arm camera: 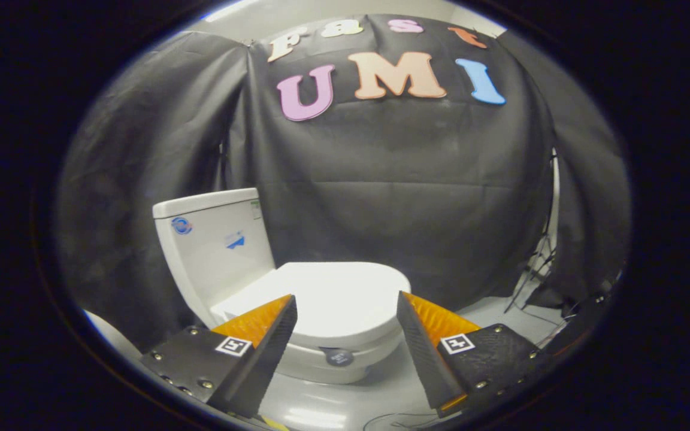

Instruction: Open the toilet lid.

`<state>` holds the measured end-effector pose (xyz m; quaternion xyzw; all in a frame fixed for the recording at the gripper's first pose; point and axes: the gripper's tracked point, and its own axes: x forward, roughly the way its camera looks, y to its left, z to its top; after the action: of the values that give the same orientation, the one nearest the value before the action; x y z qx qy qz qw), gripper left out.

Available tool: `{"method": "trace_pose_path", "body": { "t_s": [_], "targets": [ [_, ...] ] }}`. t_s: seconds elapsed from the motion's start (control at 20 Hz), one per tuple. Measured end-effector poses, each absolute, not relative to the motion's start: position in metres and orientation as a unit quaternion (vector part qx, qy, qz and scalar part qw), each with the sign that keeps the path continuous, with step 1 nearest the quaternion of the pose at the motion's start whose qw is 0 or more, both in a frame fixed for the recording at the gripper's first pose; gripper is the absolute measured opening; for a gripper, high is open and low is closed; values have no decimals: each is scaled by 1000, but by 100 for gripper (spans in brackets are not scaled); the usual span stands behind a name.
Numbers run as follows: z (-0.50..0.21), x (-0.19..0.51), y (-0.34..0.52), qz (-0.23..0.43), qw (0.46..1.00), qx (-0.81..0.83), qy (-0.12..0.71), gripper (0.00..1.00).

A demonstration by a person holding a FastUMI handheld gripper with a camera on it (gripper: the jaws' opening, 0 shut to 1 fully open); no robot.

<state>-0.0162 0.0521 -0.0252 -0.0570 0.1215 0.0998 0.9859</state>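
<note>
Jaws of the gripper (345,317) stand spread wide apart and hold nothing, their tips framing the toilet lid (333,296), which lies shut and flat on the bowl in the lower middle of the frame. The tank (213,239) rises behind it at centre left, against the black cloth wall. A small dark round tab (339,357) sits on the rim just under the lid's front edge, low in the frame between the jaws. The step in hand looks like the approach. To do it well, bring the jaws down and forward to the lid's front lip, slip one finger under the overhang, then swing the lid up in an arc toward the tank rather than pulling straight up. The grey floor (489,314) lies at lower right.
</note>
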Motion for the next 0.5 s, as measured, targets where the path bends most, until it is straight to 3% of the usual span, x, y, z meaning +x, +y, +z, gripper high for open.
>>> {"method": "trace_pose_path", "body": {
  "t_s": [0.25, 0.5],
  "targets": [
    [-67, -2, 60, 129, 971, 9, 201, 99],
    [-95, 16, 30, 73, 965, 95, 232, 99]
  ]
}}
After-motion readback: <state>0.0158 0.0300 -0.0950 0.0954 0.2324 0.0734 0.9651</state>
